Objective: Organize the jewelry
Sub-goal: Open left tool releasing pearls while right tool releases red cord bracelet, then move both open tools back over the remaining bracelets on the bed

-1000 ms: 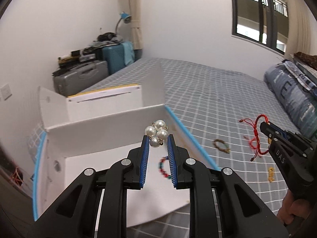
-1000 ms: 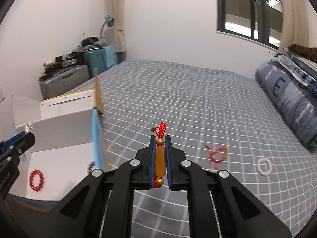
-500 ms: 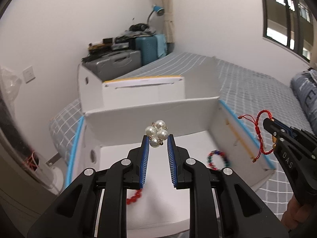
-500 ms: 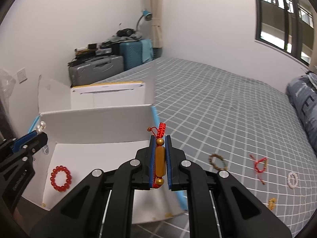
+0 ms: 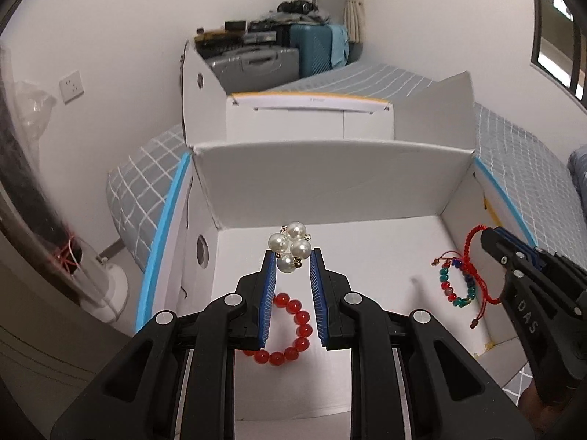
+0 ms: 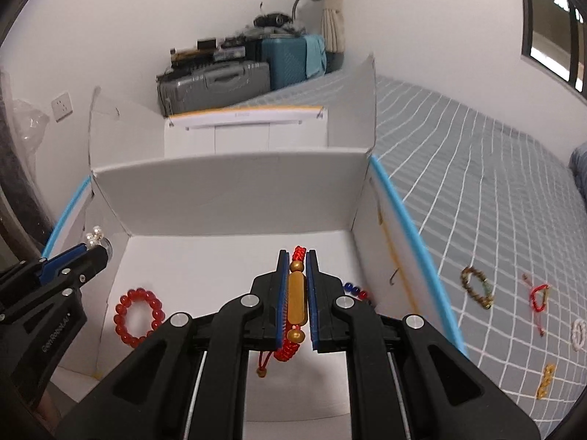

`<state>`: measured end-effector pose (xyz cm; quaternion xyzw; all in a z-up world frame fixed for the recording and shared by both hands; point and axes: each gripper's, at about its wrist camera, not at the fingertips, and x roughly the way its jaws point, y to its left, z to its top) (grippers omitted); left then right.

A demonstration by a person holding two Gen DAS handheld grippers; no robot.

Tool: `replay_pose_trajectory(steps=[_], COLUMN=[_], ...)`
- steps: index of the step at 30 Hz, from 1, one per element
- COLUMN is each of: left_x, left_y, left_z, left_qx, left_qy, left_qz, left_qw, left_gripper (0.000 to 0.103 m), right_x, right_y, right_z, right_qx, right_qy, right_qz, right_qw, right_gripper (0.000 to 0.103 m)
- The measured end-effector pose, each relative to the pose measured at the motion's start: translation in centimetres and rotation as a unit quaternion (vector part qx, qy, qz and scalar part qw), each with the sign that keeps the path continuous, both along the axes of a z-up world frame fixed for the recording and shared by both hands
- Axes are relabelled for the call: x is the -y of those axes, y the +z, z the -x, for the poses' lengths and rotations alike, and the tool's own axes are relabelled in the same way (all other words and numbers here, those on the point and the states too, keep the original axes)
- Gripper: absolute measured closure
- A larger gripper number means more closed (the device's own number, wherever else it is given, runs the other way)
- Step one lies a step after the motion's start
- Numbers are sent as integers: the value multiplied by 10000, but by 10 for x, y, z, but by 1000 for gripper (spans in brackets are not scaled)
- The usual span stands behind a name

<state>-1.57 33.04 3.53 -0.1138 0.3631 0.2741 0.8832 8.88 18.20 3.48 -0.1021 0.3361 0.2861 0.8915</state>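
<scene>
Item 1: my left gripper [image 5: 292, 261], jaws clamped on a pearl cluster [image 5: 291, 246] of 4 white beads with small gold fittings, held above the floor of the white box [image 5: 330, 179].

Item 2: my right gripper [image 6: 296, 256], jaws clenched on a red cord bracelet [image 6: 296, 300] with a long gold bar between 2 gold beads; its loose cord end hangs below the fingers. It too sits over the box interior.

Item 3: red bead bracelet [image 5: 290, 333], flat on the box floor, left side, partly behind my left fingers.

Item 4: multicoloured bead bracelet [image 5: 456, 283], on the box floor near the right wall.

Item 5: grey checked bedspread [image 6: 495, 183], outside the box to the right, carrying 4 loose pieces: a brown bead bracelet [image 6: 477, 286], a red cord piece [image 6: 539, 299], a white bead ring [image 6: 579, 333] and a yellow piece [image 6: 545, 381].
</scene>
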Motion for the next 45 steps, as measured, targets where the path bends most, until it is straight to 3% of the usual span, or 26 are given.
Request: replay_pose_trajectory(steps=[9, 11, 13, 15, 17, 20, 22, 27, 36, 45], left_x=[-7, -7, -8, -7, -6, -2, 3, 4, 15, 41], left_y=[-11, -11, -9, -7, -4, 0, 4, 8, 17, 27], left_z=[-6, -6, -4, -3, -2, 0, 1, 2, 2, -2], left_qx=[-225, -220, -218, -197, -160, -102, -62, 14, 172, 297], left_qy=[-69, -63, -58, -21, -5, 37, 58, 45, -7, -231], left_qz=[116, 105, 113, 68, 17, -115, -308, -317, -382, -359], left_qw=[9997, 9997, 9997, 9998, 9999, 9999, 9995, 9995, 9991, 9986], left_gripper=[82, 82, 74, 54, 51, 31, 26, 17, 6, 6], right_x=[-8, -8, -6, -5, -4, -3, 1, 9, 26, 59], right_y=[-16, -17, -15, -11, -8, -3, 1, 9, 18, 27], right_z=[-8, -8, -7, -4, -2, -1, -2, -5, -5, -3], right_qx=[-430, -443, -435, -369, -324, -185, -104, 3, 193, 199], right_qy=[-13, -6, -18, -17, -15, -82, -177, -369, -563, -731], right_qz=[184, 172, 124, 59, 37, 5, -50, -154, -166, -160], right_qw=[9989, 9989, 9990, 9993, 9995, 9998, 9998, 9992, 9981, 9970], right_gripper=[92, 83, 59, 52, 45, 30, 22, 11, 8, 8])
